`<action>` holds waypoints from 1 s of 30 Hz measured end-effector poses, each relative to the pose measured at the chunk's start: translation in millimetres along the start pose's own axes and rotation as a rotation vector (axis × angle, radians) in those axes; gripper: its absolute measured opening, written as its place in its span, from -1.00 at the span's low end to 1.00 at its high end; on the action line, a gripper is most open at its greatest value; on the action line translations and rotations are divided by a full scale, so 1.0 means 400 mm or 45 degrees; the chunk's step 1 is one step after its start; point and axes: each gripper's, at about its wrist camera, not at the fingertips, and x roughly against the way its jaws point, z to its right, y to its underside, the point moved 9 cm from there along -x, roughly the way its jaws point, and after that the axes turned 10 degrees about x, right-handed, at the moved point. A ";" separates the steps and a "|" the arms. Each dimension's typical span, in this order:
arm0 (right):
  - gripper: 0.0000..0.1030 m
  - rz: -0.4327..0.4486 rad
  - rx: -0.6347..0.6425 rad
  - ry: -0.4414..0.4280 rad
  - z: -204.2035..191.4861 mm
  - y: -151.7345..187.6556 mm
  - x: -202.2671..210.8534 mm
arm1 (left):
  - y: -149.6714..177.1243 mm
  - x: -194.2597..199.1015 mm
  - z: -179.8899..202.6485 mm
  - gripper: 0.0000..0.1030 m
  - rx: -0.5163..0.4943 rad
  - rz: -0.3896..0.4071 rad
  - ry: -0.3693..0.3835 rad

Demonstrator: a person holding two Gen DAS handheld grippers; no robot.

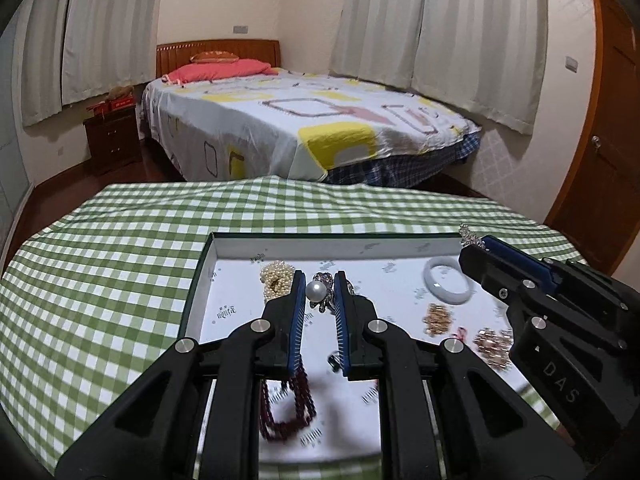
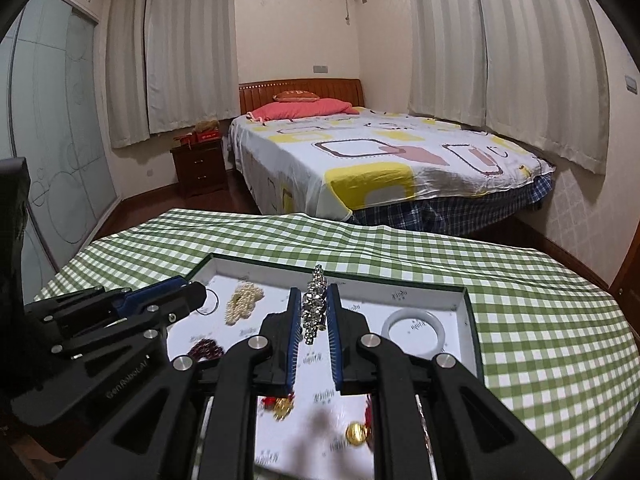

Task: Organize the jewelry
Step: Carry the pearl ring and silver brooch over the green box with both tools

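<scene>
A white-lined tray (image 1: 336, 245) with a dark rim lies on the checked tablecloth and holds jewelry. My left gripper (image 1: 319, 285) is shut on a pearl brooch (image 1: 322, 292) and holds it over the tray. My right gripper (image 2: 314, 300) is shut on a rhinestone piece (image 2: 314, 306), which sticks up past the fingertips; it also shows in the left wrist view (image 1: 472, 237). In the tray lie a pearl strand (image 1: 274, 278), a white jade bangle (image 1: 448, 285), a dark red bead necklace (image 1: 286, 410) and gold pieces (image 1: 438, 318).
The green-and-white checked cloth (image 1: 120, 264) covers a round table whose far edge drops off toward a bed (image 1: 304, 120). A nightstand (image 1: 112, 140) stands left of the bed. A wooden door (image 1: 608, 128) is at the right.
</scene>
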 end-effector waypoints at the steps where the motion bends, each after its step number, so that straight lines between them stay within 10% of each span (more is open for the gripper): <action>1: -0.74 -0.013 -0.002 -0.002 0.001 0.005 -0.018 | 0.003 -0.013 -0.005 -0.72 0.001 -0.009 -0.005; 30: -0.73 -0.365 -0.055 0.005 0.014 0.105 -0.208 | 0.053 -0.218 -0.050 -0.72 0.010 -0.256 -0.083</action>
